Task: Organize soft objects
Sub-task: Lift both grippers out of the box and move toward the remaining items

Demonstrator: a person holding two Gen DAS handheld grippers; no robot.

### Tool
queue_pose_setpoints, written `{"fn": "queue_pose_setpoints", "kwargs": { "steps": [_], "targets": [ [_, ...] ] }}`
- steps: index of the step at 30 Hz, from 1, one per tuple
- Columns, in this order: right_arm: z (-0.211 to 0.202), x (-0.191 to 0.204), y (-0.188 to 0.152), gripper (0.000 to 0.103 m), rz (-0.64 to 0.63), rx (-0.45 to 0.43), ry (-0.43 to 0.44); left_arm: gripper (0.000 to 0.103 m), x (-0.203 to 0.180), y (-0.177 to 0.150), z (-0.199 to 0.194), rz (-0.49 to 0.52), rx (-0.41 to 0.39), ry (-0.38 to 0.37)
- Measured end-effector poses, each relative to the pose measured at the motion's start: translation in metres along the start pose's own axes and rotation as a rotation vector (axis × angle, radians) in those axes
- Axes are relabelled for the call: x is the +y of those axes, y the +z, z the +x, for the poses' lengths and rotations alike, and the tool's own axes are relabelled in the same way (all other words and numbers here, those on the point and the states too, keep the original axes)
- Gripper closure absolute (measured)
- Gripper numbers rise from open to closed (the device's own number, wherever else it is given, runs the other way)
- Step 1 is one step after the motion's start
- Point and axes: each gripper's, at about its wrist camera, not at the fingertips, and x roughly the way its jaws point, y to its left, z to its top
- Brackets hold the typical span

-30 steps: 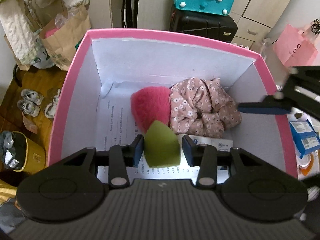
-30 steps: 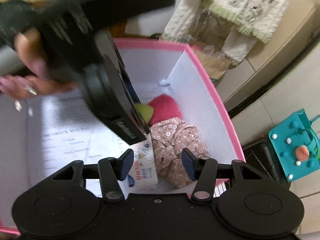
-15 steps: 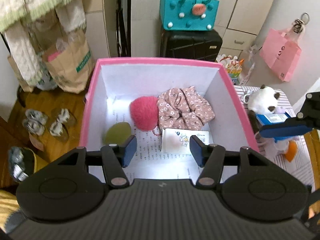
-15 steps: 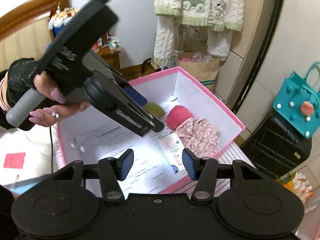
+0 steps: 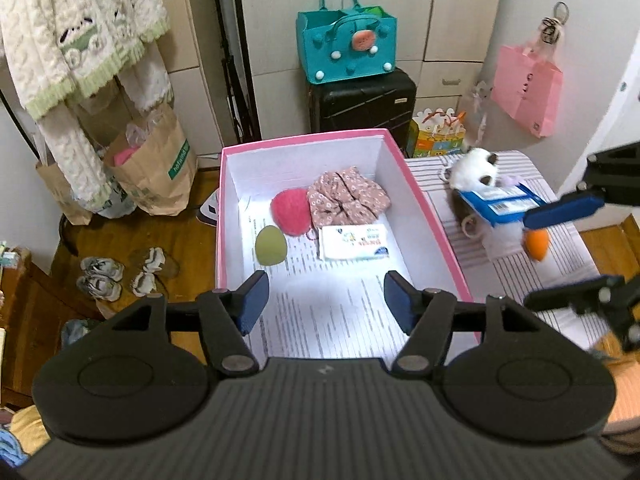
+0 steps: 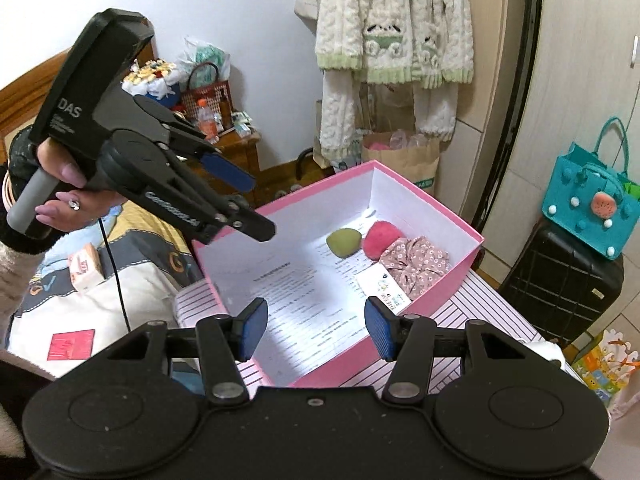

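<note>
The left tongs (image 5: 324, 300) stand spread and carry nothing; their jaws have just been opening, with no object between them. The right tongs (image 6: 312, 328) also stand spread and carry nothing. The pink box (image 5: 436, 232) holds the green sponge (image 5: 271, 246), the pink pompom (image 5: 291, 212), the floral scrunchie (image 5: 346, 200) and the tissue pack (image 5: 354, 242), all on its paper-lined floor. The plush toy (image 5: 476, 168), the blue packet (image 5: 500, 204) and the orange sponge (image 5: 537, 243) remain on the striped counter (image 5: 532, 280) beside the box. Risks: the blue packet overlaps the plush toy, so a grasp on either may drag the other off the counter edge; a jaw catching the box rim may shift the box; the round sponges may roll if released from height
</note>
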Motion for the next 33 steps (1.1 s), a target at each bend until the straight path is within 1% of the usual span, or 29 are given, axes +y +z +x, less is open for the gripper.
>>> {"fn": "queue_pose_setpoints", "kwargs": {
  "steps": [5,9,11,16,19,22,26,33],
  "targets": [
    [-0.025,0.013,-0.013,0.044,-0.001,-0.029,0.012,0.037,-0.012,-0.017,-0.031,0.042,-0.006,-0.010],
    [-0.042,0.022,-0.026,0.043,0.003,-0.042,0.018,0.037,-0.026,-0.032,-0.048,0.082,-0.010,-0.012],
    [-0.049,0.026,-0.034,0.043,0.001,-0.049,0.018,0.033,-0.033,-0.038,-0.052,0.098,-0.008,-0.011],
    [-0.063,0.034,-0.053,0.042,0.001,-0.063,0.000,0.029,-0.050,-0.054,-0.065,0.148,-0.019,-0.023],
    [-0.067,0.037,-0.069,0.041,0.005,-0.063,-0.018,0.028,-0.060,-0.063,-0.067,0.175,-0.021,-0.026],
    [-0.068,0.042,-0.087,0.041,-0.009,-0.037,-0.054,0.027,-0.071,-0.070,-0.067,0.210,-0.017,-0.038],
    [-0.071,0.042,-0.109,0.041,0.028,-0.013,-0.063,0.024,-0.081,-0.078,-0.068,0.233,-0.029,-0.035],
    [-0.075,0.037,-0.151,0.040,0.085,-0.015,-0.085,0.023,-0.100,-0.093,-0.053,0.266,-0.010,-0.070]
  ]
}}
